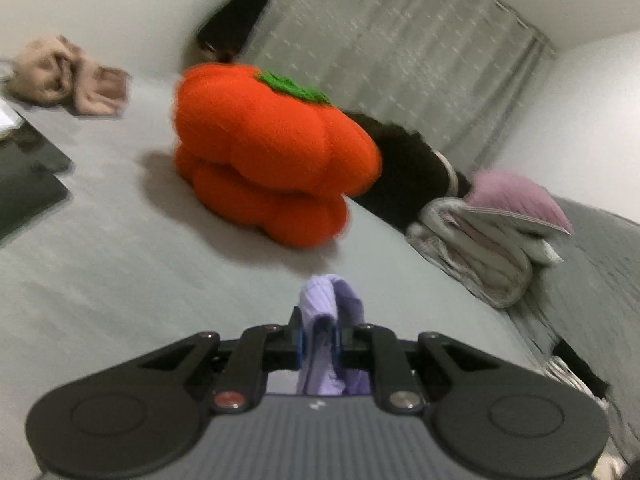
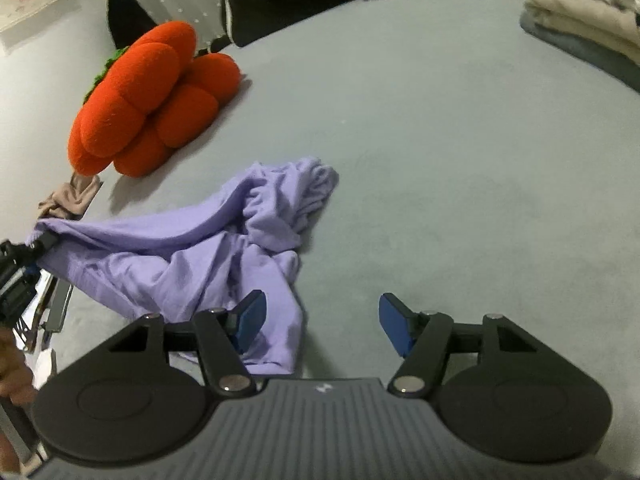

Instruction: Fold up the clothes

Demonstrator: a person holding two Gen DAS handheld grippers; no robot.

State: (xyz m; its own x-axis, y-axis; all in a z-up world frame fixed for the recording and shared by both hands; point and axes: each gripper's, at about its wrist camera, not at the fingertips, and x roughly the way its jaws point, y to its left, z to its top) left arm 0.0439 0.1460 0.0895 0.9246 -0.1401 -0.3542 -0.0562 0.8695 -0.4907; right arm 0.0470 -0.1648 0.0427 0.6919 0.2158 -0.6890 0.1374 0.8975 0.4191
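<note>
A lilac garment [image 2: 192, 256] lies crumpled on the grey bed sheet [image 2: 440, 160]. My left gripper [image 1: 320, 338] is shut on an edge of the lilac garment [image 1: 330, 312], which bunches up between its blue pads. From the right wrist view that same left gripper [image 2: 38, 246] holds the cloth's corner lifted at the far left. My right gripper [image 2: 322, 322] stands open just above the sheet. Its left fingertip [image 2: 250, 320] hovers over the garment's near hem, with nothing between the pads.
An orange pumpkin cushion [image 1: 264, 152] sits on the bed ahead. Folded clothes [image 2: 584, 28] are stacked at the back right. A beige garment [image 1: 64, 76] lies crumpled far left, a quilt and pink pillow [image 1: 500, 232] to the right. A dark laptop-like slab [image 1: 28, 180] lies at the left.
</note>
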